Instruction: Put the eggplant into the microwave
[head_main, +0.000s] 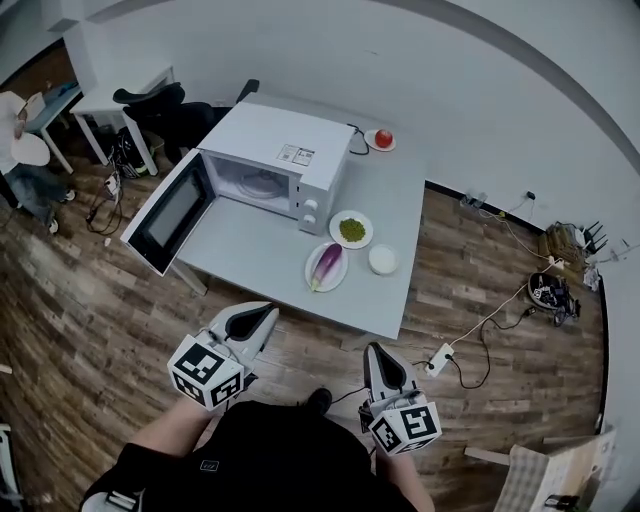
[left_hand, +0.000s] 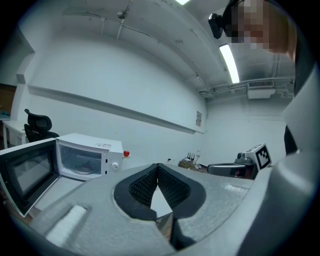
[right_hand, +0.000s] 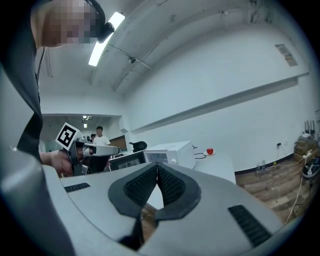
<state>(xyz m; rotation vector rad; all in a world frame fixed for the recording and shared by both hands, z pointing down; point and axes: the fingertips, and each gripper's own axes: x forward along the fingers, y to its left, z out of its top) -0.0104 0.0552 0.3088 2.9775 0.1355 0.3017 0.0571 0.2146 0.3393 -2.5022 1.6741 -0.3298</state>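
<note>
A purple eggplant (head_main: 326, 265) lies on a white plate (head_main: 337, 281) near the front of the grey table (head_main: 260, 262). Behind it a white microwave (head_main: 275, 160) stands with its door (head_main: 168, 211) swung open to the left; its cavity and glass turntable (left_hand: 80, 167) show empty. Both grippers hang in front of the table, over the wooden floor. My left gripper (head_main: 262, 318) is shut with nothing in it, tips meeting (left_hand: 158, 166). My right gripper (head_main: 376, 357) is shut and empty too, tips together (right_hand: 157, 165). The eggplant is hidden in both gripper views.
A plate of green food (head_main: 351, 229) and a small white bowl (head_main: 383, 260) stand right of the eggplant. A red fruit on a saucer (head_main: 382, 139) sits at the table's far corner. A power strip and cables (head_main: 441, 357) lie on the floor. Desks, a black chair (head_main: 165, 110) and a person (head_main: 20, 150) are at the far left.
</note>
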